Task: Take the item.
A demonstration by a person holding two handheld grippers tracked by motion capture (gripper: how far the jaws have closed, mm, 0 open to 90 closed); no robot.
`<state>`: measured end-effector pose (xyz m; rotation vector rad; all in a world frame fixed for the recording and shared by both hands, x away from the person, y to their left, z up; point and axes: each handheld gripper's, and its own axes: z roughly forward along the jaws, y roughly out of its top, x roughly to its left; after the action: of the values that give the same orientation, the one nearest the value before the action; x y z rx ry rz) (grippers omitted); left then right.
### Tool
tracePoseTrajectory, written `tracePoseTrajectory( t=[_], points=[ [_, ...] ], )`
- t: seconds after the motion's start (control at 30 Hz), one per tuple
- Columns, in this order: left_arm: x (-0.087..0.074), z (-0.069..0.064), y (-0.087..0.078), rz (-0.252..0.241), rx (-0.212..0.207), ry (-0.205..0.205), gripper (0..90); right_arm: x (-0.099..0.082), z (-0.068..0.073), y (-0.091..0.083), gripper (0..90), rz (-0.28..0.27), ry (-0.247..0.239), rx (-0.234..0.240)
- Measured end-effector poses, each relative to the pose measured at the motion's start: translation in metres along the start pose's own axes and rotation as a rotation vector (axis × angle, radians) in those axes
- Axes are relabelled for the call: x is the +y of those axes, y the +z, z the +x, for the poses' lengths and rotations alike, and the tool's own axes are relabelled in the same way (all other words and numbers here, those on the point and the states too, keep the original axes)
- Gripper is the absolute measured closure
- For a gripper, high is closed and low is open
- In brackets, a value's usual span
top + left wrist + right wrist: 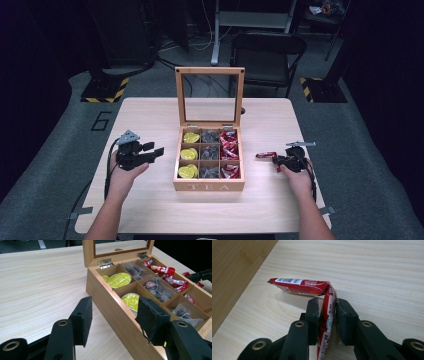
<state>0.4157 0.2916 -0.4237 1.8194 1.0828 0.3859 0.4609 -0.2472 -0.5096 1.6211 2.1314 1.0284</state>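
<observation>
A red sachet [307, 287], bent at its middle, is pinched between the jaws of the right gripper [327, 312] just above the table [387, 272], right of the tea box [209, 186]. It is judged light, soft and crinkly, best gripped mid-length. The left gripper [112, 315] is held with jaws apart beside the box.

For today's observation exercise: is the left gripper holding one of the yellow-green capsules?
No: the left gripper is open with nothing between its jaws, and the yellow-green capsules lie in the wooden tea box.
</observation>
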Motion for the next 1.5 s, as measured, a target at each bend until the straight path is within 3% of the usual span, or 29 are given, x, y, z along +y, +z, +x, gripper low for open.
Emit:
tracePoseTrajectory(
  t=[0.17,0.2,0.27,0.33,0.4,0.6,0.97,1.23,1.5],
  points=[
    [0.000,0.000,0.000,0.001,0.001,0.000,46.4,0.000,0.000,0.001,70.1,0.005,-0.010,-0.015],
    [0.000,0.000,0.000,0.000,0.001,0.000,46.4,-0.001,0.002,0.001,70.1,0.015,0.008,-0.018],
    [0.000,0.000,-0.001,-0.001,0.001,0.001,46.4,0.000,0.000,0.001,70.2,0.007,-0.011,-0.014],
    [0.000,0.000,-0.001,-0.002,0.003,-0.001,46.4,0.000,0.002,0.001,70.2,0.009,0.007,-0.014],
    [0.000,0.000,-0.001,-0.002,0.003,-0.001,46.4,0.000,0.000,0.001,70.2,-0.004,-0.021,-0.016],
    [0.000,0.000,0.000,0.000,0.001,0.002,46.4,0.000,0.002,-0.001,68.1,-0.011,-0.017,-0.021],
    [0.000,0.000,-0.002,-0.003,0.003,-0.001,46.3,0.005,0.007,-0.017,63.4,-0.039,-0.016,-0.029],
    [0.000,-0.001,0.000,0.002,0.000,0.003,46.2,0.008,0.013,-0.020,59.4,-0.032,-0.067,-0.008],
    [-0.001,-0.001,-0.001,0.006,0.000,0.001,46.1,0.016,0.023,-0.022,57.7,-0.044,-0.081,0.002]
  ],
)
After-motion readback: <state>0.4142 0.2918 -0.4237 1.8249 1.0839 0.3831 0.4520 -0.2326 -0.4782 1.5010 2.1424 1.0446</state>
